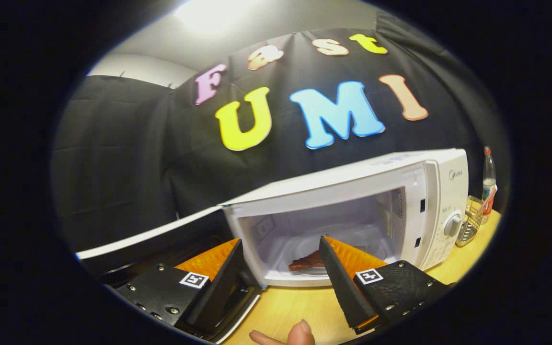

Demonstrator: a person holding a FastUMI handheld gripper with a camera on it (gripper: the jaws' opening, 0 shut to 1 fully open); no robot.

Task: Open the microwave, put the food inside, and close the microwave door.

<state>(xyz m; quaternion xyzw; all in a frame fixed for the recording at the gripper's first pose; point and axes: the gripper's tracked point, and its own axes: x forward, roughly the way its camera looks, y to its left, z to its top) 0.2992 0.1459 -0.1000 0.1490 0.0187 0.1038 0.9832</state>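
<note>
A white microwave [415, 191] stands on the wooden table just ahead of my fingers, its cavity open. Its door [151, 235] is swung wide out to the left, seen nearly edge-on. Inside, on the glass turntable, lies a reddish-brown piece of food [304, 261], partly hidden behind one fingertip. My gripper [281, 247] is open, with nothing between its fingers; its fingertips [326, 249] sit at the front of the cavity opening, one near the hinge side and one in front of the food.
The control panel with a round knob [452, 224] is on the microwave's right side. Beyond it stand a wire basket [470, 221] and a clear bottle [488, 178]. A person's fingertips [300, 334] rest on the wooden table [285, 306] below the gripper.
</note>
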